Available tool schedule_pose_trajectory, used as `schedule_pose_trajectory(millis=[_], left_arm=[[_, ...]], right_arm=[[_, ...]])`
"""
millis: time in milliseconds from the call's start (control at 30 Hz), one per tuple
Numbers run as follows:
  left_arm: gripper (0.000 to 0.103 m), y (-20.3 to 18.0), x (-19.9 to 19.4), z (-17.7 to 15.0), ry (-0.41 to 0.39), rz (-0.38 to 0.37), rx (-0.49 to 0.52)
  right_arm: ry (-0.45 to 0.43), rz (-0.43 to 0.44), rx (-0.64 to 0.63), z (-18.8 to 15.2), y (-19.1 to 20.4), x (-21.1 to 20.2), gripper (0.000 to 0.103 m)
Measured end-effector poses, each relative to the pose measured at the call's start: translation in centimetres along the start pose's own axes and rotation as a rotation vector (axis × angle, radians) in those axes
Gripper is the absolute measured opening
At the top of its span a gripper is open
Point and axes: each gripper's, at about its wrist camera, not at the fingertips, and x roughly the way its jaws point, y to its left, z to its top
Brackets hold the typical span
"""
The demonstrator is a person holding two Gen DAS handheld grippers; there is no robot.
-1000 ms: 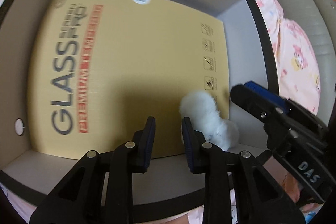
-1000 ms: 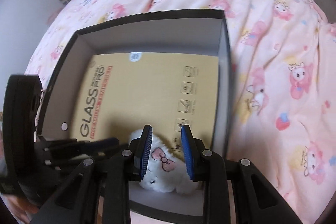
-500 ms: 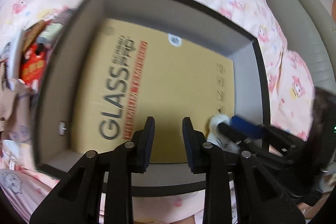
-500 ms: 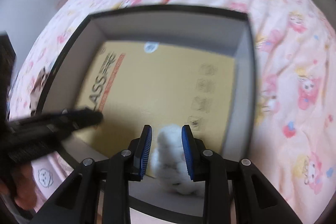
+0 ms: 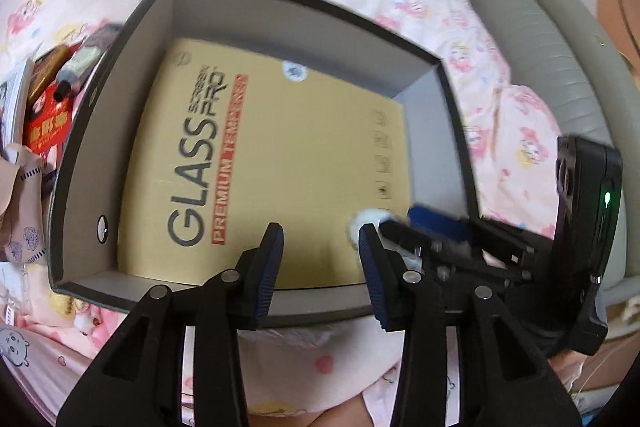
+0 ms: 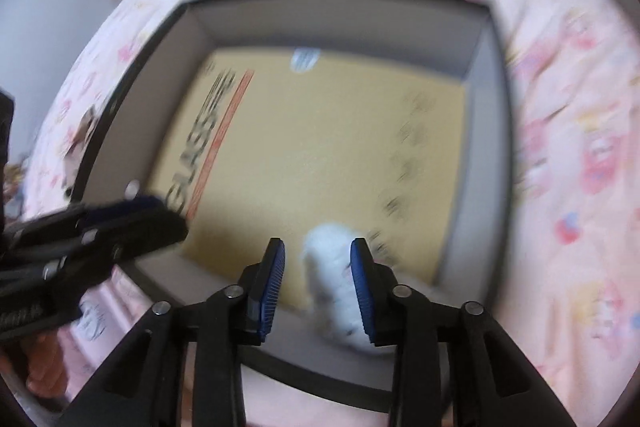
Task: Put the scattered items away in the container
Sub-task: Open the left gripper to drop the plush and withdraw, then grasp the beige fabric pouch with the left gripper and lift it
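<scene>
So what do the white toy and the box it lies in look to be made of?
The white toy looks like soft plush: fuzzy, fluffy outline, matte. The box seems to be stiff paperboard: thin straight walls, dark outside, matte grey inside. The tan package lying flat on its floor looks like kraft card with printed lettering.

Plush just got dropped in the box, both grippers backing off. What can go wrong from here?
1. The right gripper jaws have just been opening, but the white plush sits between them, close to the right finger; lifting might snag it.
2. The left gripper, empty, is close to the right one; they may collide.
3. Items remain outside the box.
</scene>
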Motion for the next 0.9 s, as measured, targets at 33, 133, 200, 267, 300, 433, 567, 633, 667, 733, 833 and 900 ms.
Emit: schedule_pose_trajectory(millis=[33,133,200,267,300,433,567,633,667,733,833,900], left_arm=[[0.043,-0.4,-0.6,-0.1,-0.018,-0.004,0.017],[0.047,-1.5,-3.1,-0.5,-0.075,-0.017,0.070],[0.046,-1.9,-4.6,-0.8,-0.103,-0.019,0.101],[0.047,-1.9,-6.5,-1.3,-0.136,-0.006,0.121],[0.047,-1.6,-7.6,-1.5,-0.150,0.001,0.130],[0.048,0.2,-11.1,-2.6,-0.191,0.014,0.127],[0.048,3.7,-13.4,-3.7,-0.217,0.027,0.069],[0.048,6.1,-14.1,-4.1,-0.226,0.043,0.004],[0.048,7.2,-14.4,-4.4,-0.238,0.060,-0.038],[0.048,9.8,-15.3,-5.3,-0.288,0.105,-0.147],[0.048,13.4,-15.5,-6.1,-0.339,0.144,-0.268],[0.048,16.2,-15.2,-6.2,-0.350,0.152,-0.351]], right_arm=[[-0.039,-0.028,0.014,-0.1,0.1,-0.9,0.037],[-0.133,-0.052,0.046,-0.2,0.8,-3.3,0.039],[-0.173,-0.011,0.061,-0.5,1.6,-4.8,0.040],[-0.201,0.004,0.069,-0.9,2.3,-6.2,0.043],[-0.216,-0.005,0.064,-0.8,3.3,-6.5,0.043],[-0.226,0.032,0.020,0.1,7.4,-6.5,0.043],[-0.226,0.057,-0.058,0.1,12.3,-5.8,0.043],[-0.211,0.068,-0.089,-0.2,14.2,-5.1,0.043],[-0.196,0.079,-0.106,-0.1,15.3,-4.5,0.043],[-0.177,0.116,-0.127,-0.4,17.2,-3.9,0.043],[-0.127,0.180,-0.134,0.1,19.8,-1.9,0.044],[-0.093,0.199,-0.130,0.7,21.7,-0.4,0.044]])
